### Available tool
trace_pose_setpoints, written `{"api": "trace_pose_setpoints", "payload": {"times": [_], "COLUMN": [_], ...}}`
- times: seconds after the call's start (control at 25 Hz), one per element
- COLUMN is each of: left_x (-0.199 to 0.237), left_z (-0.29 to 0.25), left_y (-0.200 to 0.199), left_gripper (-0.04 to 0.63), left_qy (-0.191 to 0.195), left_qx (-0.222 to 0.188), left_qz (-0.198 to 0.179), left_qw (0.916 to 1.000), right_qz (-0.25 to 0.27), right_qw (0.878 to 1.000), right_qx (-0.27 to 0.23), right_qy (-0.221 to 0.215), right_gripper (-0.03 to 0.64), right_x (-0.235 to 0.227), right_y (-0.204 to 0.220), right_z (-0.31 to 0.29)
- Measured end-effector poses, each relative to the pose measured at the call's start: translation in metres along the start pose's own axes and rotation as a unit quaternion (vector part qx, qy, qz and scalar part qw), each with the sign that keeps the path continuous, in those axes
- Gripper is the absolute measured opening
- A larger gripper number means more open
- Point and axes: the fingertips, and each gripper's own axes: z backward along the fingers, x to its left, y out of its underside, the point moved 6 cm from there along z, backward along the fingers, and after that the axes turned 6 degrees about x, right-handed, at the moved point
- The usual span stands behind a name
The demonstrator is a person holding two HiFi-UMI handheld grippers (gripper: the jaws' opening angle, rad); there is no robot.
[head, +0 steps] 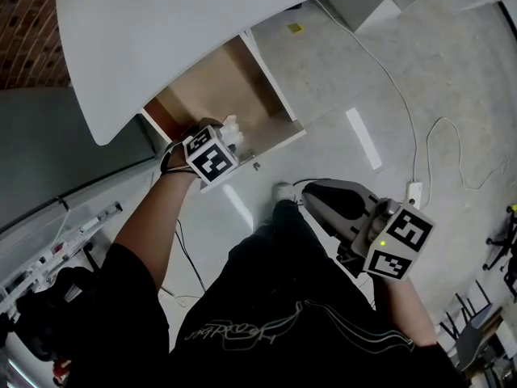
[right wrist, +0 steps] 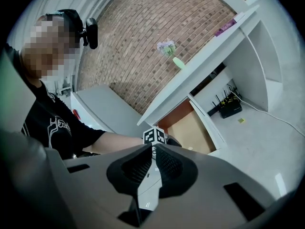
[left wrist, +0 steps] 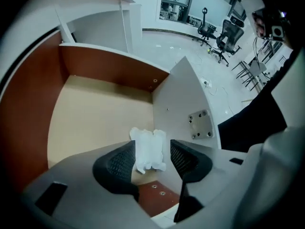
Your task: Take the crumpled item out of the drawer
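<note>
The crumpled white tissue (left wrist: 150, 149) lies on the pale bottom of the drawer (left wrist: 95, 113), near its front and close to its right wall. The left tongs (left wrist: 152, 152) straddle it, spread wide, their pads not pressing on it. The drawer stands pulled out beneath the white bench (head: 161, 31). The right tongs (right wrist: 153, 152) are closed on nothing, well apart from the drawer, above the grey floor (head: 452, 71).
</note>
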Motion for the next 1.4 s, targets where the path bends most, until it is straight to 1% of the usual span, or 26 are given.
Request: {"api": "trace_pose_setpoints", "payload": {"times": [0.32,0.4,0.52,0.8,0.92,1.12,1.28,1.4], "left_x": [0.005,0.003,0.005,0.004,0.003,0.007,0.012,0.011], "left_z": [-0.043,-0.051,-0.057,-0.064,-0.063,-0.050,-0.027,0.002], "left_y": [0.000,0.000,-0.001,-0.002,-0.001,0.000,0.000,-0.003], "left_gripper": [0.238,0.208,0.165,0.116,0.094,0.054,0.046,0.041], "left_qy": [0.028,0.035,0.030,0.034,0.032,0.015,0.011,0.001], "left_qx": [0.046,0.056,0.059,0.061,0.058,0.045,0.018,-0.007], "left_qz": [-0.010,-0.003,0.000,0.011,0.017,0.027,0.048,0.060], "left_qw": [0.9985,0.9978,0.9978,0.9975,0.9976,0.9985,0.9986,0.9981], "right_qz": [-0.019,-0.023,-0.025,-0.026,-0.026,-0.025,-0.017,-0.004], "right_qw": [1.000,1.000,1.000,1.000,1.000,1.000,1.000,1.000], "right_qx": [0.010,0.011,0.012,0.015,0.013,0.008,0.003,-0.002], "right_qy": [-0.002,0.000,0.002,0.003,0.005,0.006,0.008,0.006], "right_gripper": [0.055,0.055,0.055,0.055,0.055,0.055,0.055,0.055], "right_x": [-0.020,-0.024,-0.028,-0.025,-0.024,-0.019,-0.009,0.004], "right_y": [0.012,0.013,0.015,0.022,0.024,0.025,0.023,0.017], "right_z": [-0.001,0.000,0.002,0.005,0.006,0.008,0.008,0.012]}}
